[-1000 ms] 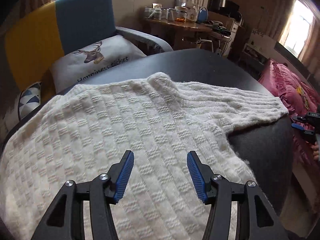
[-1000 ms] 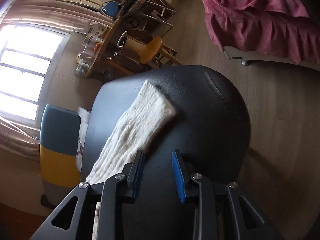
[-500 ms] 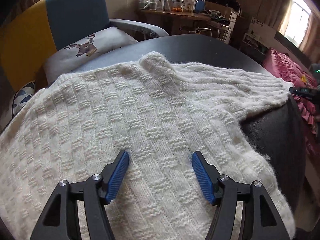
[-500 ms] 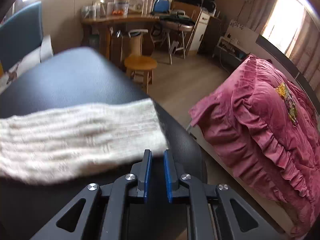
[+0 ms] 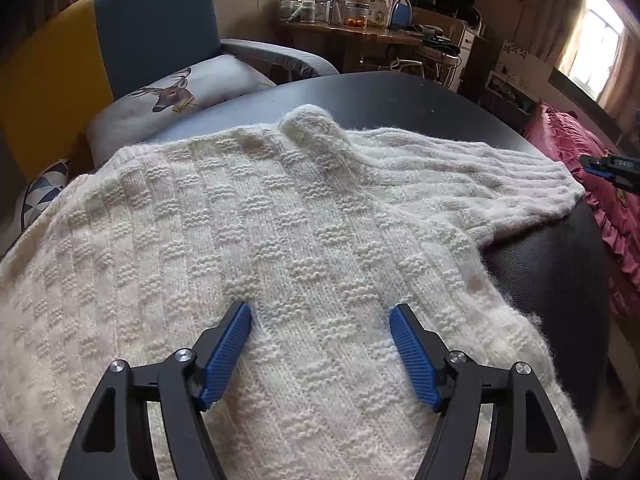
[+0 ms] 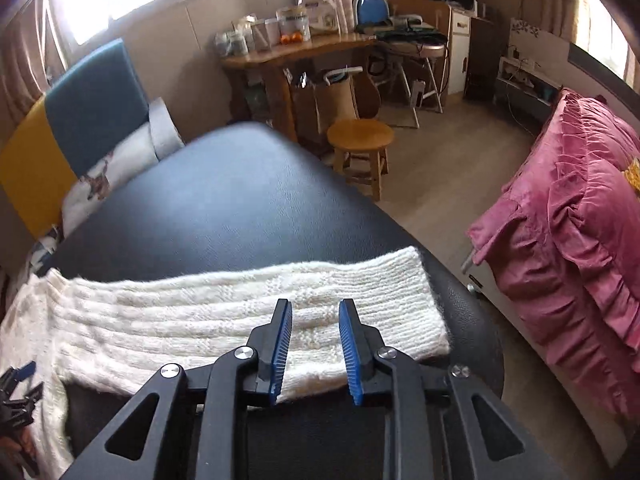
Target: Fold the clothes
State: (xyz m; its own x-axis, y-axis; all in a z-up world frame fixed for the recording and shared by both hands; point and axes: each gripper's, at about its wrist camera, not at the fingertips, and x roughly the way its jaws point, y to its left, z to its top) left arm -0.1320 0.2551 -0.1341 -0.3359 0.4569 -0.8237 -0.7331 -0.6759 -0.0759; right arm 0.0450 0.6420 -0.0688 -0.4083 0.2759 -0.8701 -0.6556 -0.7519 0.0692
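A cream knitted sweater [image 5: 248, 240] lies spread flat on a black leather surface [image 5: 552, 276]. Its sleeve [image 5: 472, 176] stretches out to the right, cuff near the surface's edge. My left gripper [image 5: 320, 316] is open and empty, low over the sweater's body. In the right wrist view the same sleeve [image 6: 240, 312] lies across the black surface [image 6: 224, 208]. My right gripper [image 6: 315, 312] is open and empty, its fingertips just over the sleeve near the cuff. The right gripper's tips also show in the left wrist view [image 5: 612, 166] past the cuff.
A blue and yellow armchair [image 5: 132, 36] with a deer cushion [image 5: 180, 88] stands behind the surface. A pink ruffled bed cover [image 6: 568, 216] is at the right. A wooden stool [image 6: 360, 140] and a cluttered desk [image 6: 296, 52] stand beyond on the wood floor.
My right gripper has swung round to face the sleeve and its jaws have opened wider. My left gripper has dropped closer to the sweater's body and stays open.
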